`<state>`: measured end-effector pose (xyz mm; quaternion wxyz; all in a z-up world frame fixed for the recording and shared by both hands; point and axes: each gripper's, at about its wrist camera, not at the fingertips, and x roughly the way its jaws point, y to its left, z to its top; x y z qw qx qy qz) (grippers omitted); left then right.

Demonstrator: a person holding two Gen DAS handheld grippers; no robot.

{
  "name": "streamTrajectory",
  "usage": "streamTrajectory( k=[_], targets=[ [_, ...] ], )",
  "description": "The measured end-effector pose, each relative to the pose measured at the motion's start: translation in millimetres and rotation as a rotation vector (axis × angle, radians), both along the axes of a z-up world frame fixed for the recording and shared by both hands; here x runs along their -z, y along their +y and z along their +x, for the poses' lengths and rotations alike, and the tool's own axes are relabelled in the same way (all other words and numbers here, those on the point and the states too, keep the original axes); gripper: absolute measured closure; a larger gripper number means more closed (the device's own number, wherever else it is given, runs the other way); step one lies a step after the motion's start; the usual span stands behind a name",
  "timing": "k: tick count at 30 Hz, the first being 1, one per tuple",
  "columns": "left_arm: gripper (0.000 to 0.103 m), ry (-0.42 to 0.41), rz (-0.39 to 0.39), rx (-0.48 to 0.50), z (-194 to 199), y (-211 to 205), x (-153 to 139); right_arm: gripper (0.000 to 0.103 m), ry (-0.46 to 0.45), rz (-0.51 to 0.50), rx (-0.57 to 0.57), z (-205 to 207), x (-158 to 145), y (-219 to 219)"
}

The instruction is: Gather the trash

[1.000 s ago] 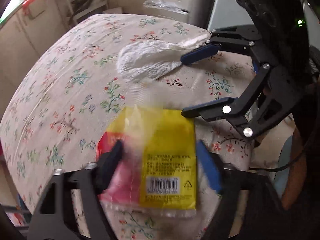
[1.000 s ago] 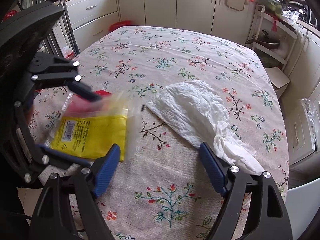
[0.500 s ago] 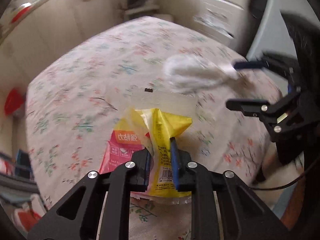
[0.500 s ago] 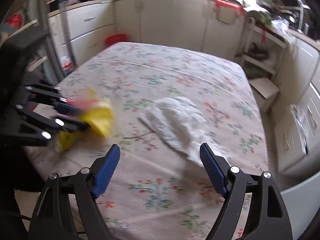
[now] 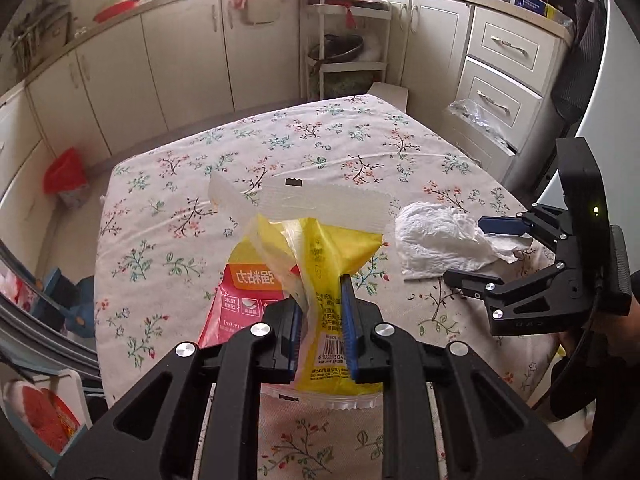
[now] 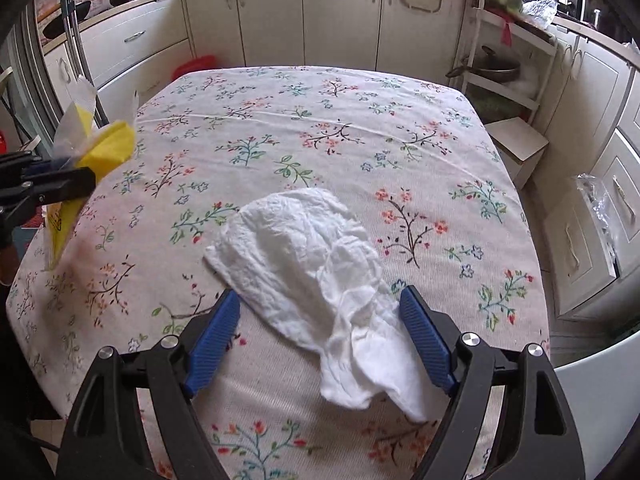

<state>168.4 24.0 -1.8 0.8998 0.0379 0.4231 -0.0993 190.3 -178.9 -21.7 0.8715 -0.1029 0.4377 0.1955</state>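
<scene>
- Left gripper (image 5: 320, 312), jaws pinching a yellow wrapper (image 5: 328, 264), holds it just above the floral table (image 6: 320, 120).
- Right gripper (image 6: 320, 328), jaws spread, straddles the crumpled tissue (image 6: 312, 264) lying between them.
- Next, likely: close on the tissue, then lift.

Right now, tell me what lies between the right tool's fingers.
The white tissue, lying on the tablecloth; the right wrist view shows it, tool open.

A crumpled tissue (image 6: 316, 280) is laid on the table (image 6: 360, 128), between the right gripper's (image 6: 320, 336) fingers; a wrapper (image 5: 316, 280) is held to its left, above the table edge.
</scene>
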Motion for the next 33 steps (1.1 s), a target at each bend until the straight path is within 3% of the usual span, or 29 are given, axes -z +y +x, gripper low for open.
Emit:
streamTrajectory(
  k=[12,17,20,33],
  targets=[
    [0.087,-0.031,0.040,0.012,3.4,-10.6,-4.8,0.024,0.014,0.007,0.034,6.8,-0.2,-6.6],
    [0.087,-0.042,0.037,0.008,3.0,-10.6,-7.3,0.080,0.005,0.022,0.013,4.9,-4.1,-3.8],
    [0.087,-0.046,0.033,-0.001,2.8,-9.8,-8.1,0.092,0.020,0.055,0.004,3.2,-4.5,-2.7],
    [0.087,-0.058,-0.057,-0.038,0.4,-9.8,-15.0,0.094,0.032,0.237,-0.084,-29.6,-25.0,13.7]
  ],
)
